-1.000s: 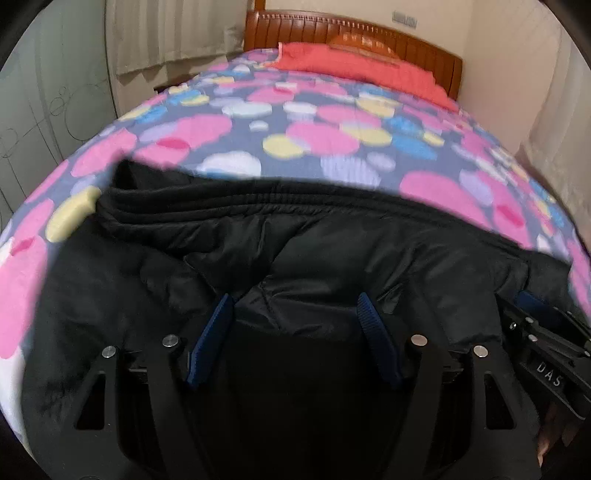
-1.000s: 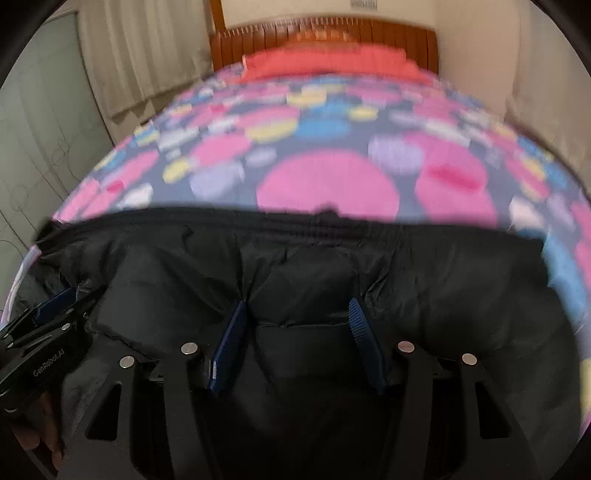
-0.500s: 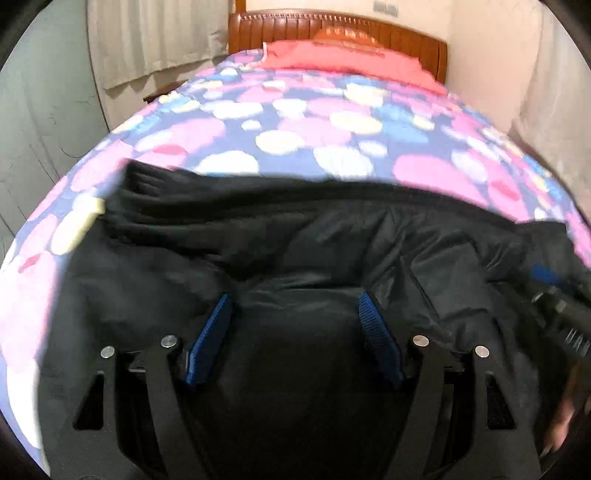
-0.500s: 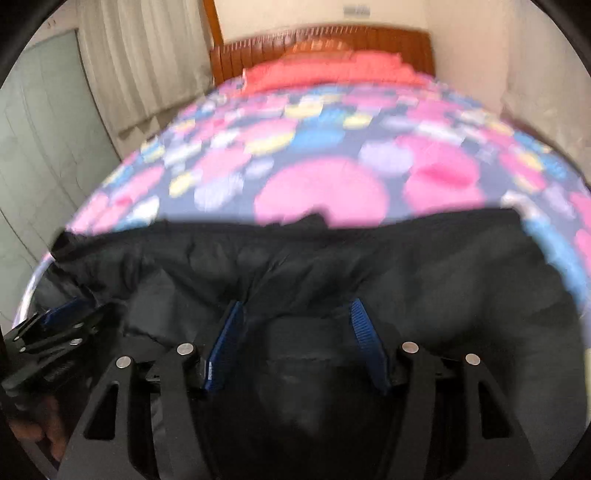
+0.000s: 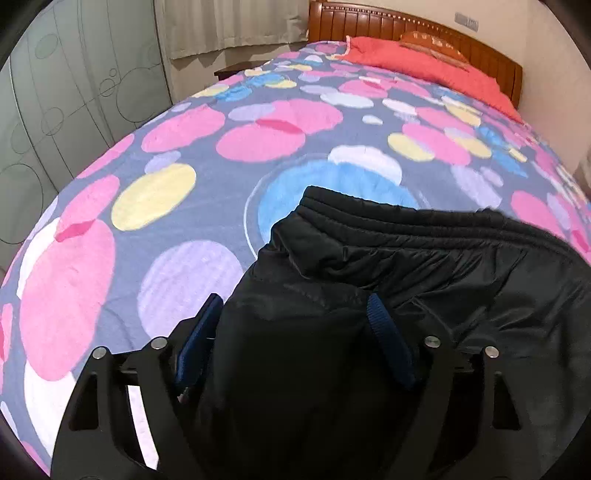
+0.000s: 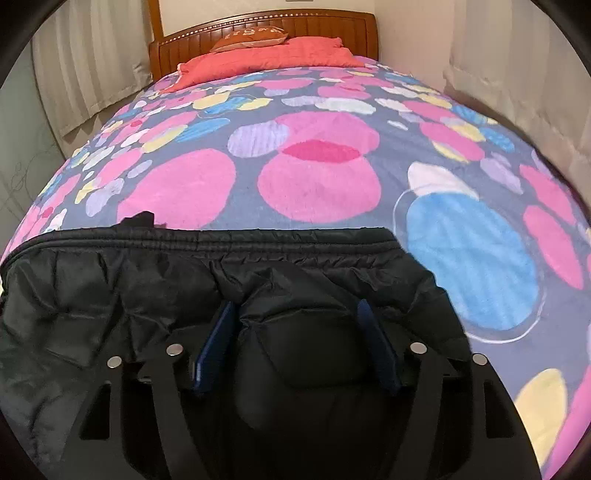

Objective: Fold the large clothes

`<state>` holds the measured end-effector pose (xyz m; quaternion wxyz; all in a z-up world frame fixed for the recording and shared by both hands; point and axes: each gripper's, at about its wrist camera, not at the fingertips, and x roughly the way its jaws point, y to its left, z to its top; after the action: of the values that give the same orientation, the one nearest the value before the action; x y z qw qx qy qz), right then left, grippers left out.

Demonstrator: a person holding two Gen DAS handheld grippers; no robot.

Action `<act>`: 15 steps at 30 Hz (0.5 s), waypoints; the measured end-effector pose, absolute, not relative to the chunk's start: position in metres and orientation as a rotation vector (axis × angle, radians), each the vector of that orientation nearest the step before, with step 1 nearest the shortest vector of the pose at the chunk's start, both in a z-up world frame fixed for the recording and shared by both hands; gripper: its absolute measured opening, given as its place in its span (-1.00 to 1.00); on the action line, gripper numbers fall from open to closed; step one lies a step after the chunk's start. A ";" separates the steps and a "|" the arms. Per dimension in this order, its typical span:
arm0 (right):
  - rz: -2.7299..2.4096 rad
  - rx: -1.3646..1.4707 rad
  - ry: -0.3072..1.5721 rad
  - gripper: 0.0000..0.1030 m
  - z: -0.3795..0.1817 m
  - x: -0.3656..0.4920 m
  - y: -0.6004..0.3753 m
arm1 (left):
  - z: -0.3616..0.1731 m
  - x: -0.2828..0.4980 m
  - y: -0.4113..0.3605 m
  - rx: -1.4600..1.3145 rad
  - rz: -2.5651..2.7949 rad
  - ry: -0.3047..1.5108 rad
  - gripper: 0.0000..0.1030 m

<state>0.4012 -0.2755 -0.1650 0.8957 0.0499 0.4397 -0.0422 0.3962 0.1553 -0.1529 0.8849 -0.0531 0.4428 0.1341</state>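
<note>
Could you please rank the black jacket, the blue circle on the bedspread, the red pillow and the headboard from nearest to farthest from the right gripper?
1. Black jacket, between the right gripper's opening fingers.
2. Blue circle, right.
3. Red pillow, far end.
4. Headboard, behind it.

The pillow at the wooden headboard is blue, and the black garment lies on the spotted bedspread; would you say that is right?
Not quite: the pillow is red, as the right wrist view shows. The black garment does lie on the spotted bedspread.
</note>
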 end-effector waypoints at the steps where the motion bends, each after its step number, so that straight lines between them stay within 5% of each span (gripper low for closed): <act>1: -0.086 0.110 0.906 0.33 -0.168 0.399 -0.276 | -0.156 0.397 0.154 -0.104 0.285 0.920 0.60; 15: -0.090 0.132 0.879 0.38 -0.173 0.400 -0.278 | -0.162 0.404 0.151 -0.085 0.314 0.926 0.65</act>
<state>0.4003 -0.2785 -0.1730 0.9018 0.0639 0.4252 -0.0435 0.4038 0.1514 -0.1616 0.8819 -0.0406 0.4447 0.1508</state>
